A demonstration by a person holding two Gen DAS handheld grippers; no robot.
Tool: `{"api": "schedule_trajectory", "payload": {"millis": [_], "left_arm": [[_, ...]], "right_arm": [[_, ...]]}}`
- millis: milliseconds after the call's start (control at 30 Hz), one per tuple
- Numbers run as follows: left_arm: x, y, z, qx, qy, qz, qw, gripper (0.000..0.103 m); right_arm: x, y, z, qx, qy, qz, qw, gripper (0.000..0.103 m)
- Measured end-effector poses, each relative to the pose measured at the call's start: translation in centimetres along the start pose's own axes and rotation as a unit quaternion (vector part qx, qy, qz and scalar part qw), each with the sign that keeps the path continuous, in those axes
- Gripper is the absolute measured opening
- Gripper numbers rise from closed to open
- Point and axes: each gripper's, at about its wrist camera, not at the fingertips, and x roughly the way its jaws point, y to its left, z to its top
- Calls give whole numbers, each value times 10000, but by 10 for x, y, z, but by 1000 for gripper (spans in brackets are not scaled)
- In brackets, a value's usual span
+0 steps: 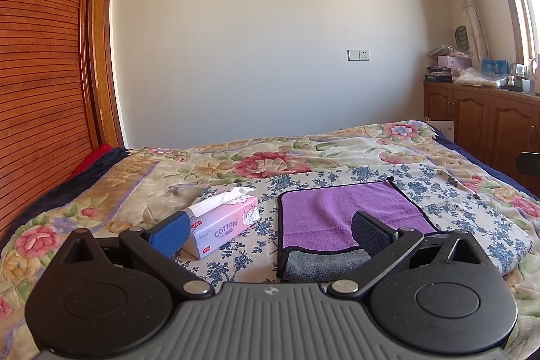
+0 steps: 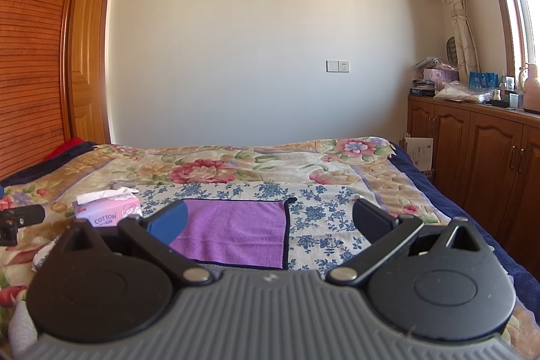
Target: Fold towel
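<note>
A purple towel [image 1: 341, 211] with dark trim lies flat on a blue-flowered cloth [image 1: 449, 201] on the bed. Its near edge is turned over and shows a grey underside [image 1: 324, 264]. My left gripper [image 1: 270, 233] is open and empty, hovering just before the towel's near left corner. In the right wrist view the towel [image 2: 236, 231] lies straight ahead. My right gripper [image 2: 270, 221] is open and empty above the towel's near edge, its jaws spread wide across the towel's right part.
A pink tissue box [image 1: 224, 225] stands left of the towel; it also shows in the right wrist view [image 2: 108, 208]. The floral bedspread [image 1: 270, 162] covers the bed. Wooden cabinets [image 2: 479, 154] with clutter line the right wall. A wardrobe [image 1: 37, 73] stands at left.
</note>
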Motion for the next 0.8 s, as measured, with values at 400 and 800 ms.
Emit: {"api": "schedule_trajectory", "payload": {"millis": [400, 800], "left_arm": [[0, -1, -2, 0, -9, 0, 10000, 103], [-1, -1, -1, 7, -13, 1, 10000, 103]], "right_arm": [[0, 0, 0, 0, 3, -3, 10000, 103], [1, 1, -1, -3, 4, 0, 10000, 103]]}}
